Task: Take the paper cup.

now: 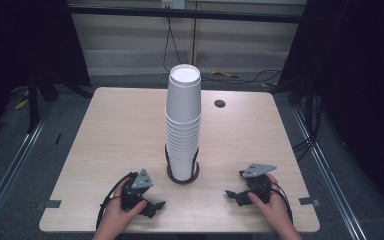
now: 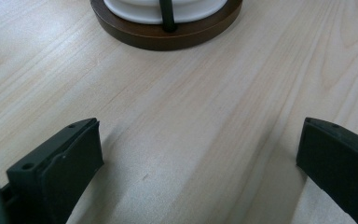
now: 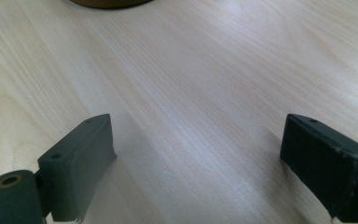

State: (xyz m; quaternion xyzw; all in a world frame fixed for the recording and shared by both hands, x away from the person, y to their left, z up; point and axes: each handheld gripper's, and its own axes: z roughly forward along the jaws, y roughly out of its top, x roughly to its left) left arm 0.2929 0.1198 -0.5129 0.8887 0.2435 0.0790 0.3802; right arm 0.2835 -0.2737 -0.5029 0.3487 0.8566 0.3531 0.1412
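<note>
I have the tall stack of white cups (image 1: 183,125) standing upright in its round dark holder (image 1: 183,177) at the counter's (image 1: 110,130) middle. My left hand-held gripper (image 1: 152,205) rests at seven o'clock of the stack, jaws spread wide with only bare wood between them. My right hand-held gripper (image 1: 231,194) sits at four o'clock, likewise spread and holding nothing, well apart from the holder.

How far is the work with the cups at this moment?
Nothing looks done: the stack of cups stands whole in its round holder. Nothing is in hand; left gripper and right gripper rest open on the table. All cup handling remains.
</note>
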